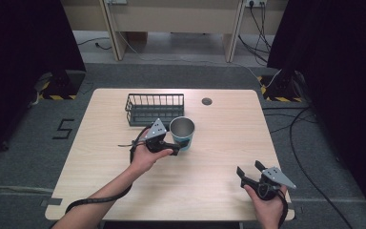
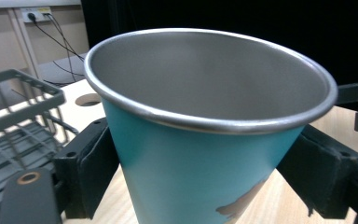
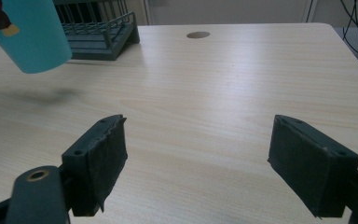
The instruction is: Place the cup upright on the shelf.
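two containers sit in front of you: a teal cup [image 1: 183, 133] with a bare metal inside, nothing in it, and a dark wire basket [image 1: 154, 109] just behind it at the far side of the table [image 1: 219, 143], its visible part empty. your left gripper [image 1: 176, 148] has the cup clamped between its pads, pressing on the teal wall from both sides below the rim. in the right gripper view the cup hangs clear of the wood, a shadow under it. your right gripper [image 1: 249, 171] rests near the table's near right corner, jaws spread wide with bare wood between them. the whole right half of the table is open, with a small round hole [image 1: 207, 101] near the far edge.
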A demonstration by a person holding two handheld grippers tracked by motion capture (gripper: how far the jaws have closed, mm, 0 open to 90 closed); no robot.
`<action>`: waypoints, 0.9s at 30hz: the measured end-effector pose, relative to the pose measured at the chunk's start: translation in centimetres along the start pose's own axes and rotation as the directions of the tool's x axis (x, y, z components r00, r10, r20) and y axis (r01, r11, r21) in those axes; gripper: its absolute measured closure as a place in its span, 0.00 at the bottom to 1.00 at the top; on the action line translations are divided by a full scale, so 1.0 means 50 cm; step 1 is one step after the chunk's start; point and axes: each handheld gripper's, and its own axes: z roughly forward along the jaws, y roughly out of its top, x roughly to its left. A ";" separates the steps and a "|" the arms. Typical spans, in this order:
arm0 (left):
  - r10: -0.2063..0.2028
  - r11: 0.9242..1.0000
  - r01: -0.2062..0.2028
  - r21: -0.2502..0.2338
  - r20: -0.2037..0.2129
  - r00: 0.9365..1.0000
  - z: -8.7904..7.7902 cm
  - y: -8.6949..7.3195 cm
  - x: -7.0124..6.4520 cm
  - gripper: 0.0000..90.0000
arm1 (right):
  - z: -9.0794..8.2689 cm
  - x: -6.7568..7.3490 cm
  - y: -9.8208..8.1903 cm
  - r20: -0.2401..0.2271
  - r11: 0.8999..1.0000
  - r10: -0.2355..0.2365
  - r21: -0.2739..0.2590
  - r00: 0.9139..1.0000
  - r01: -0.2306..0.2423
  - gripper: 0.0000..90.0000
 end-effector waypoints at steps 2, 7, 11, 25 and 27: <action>0.000 1.000 0.000 -0.004 -0.005 1.000 -0.005 0.003 0.004 0.18 | 0.000 0.000 0.000 0.000 1.000 0.000 0.000 1.000 0.000 0.22; 0.004 1.000 -0.005 -0.019 -0.031 1.000 -0.026 0.018 0.019 0.18 | 0.000 0.000 0.000 0.002 1.000 0.003 0.000 1.000 -0.003 0.22; 0.002 1.000 -0.004 -0.028 -0.047 0.999 -0.042 0.027 0.031 0.18 | 0.000 0.000 0.000 0.002 1.000 0.000 0.000 1.000 0.000 0.22; -0.004 0.999 -0.002 -0.050 -0.117 0.993 -0.088 0.041 0.076 0.18 | 0.000 0.000 0.000 0.002 1.000 0.000 0.000 1.000 0.000 0.22; -0.006 0.999 -0.001 -0.055 -0.119 0.993 -0.093 0.043 0.082 0.18 | 0.000 0.000 0.000 0.003 1.000 0.002 0.000 1.000 -0.002 0.22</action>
